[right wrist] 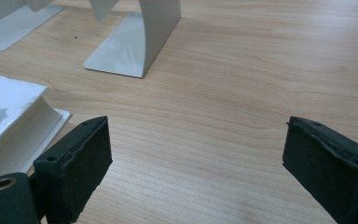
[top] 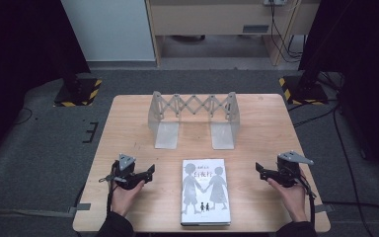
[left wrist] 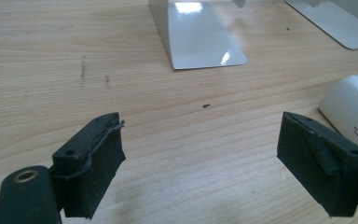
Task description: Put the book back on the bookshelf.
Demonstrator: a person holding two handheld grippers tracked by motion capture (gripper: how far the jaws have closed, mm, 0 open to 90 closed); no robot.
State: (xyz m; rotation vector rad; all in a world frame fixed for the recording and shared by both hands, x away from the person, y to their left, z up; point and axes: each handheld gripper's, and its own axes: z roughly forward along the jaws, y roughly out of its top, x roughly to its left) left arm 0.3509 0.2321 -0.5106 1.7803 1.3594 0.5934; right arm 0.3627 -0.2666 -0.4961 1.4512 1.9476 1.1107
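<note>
book [top: 205, 191] lies flat near the table's [top: 128, 118] front edge, cover up, and everything else reads off it: the left gripper [top: 149, 174] rests just to its left, the right gripper [top: 259, 170] just to its right, both aimed inward at it, which looks like the set-up for a two-sided lift. beyond the book, toward the far edge, stands the rack [top: 193, 118], an expanding metal bookend with two flat feet, probably where the book is meant to go upright. the left gripper's jaws stand wide apart with only bare wood between them, and the right gripper's jaws are spread just as wide, gripping nothing. from the left gripper view the book [left wrist: 354, 105] is a blurred white corner cut off at the frame edge; from the right gripper view the book [right wrist: 9, 112] shows its page edge and a bit of cover. the cover's small print i cannot read, and the person's forearms run off the bottom of the high view.
</note>
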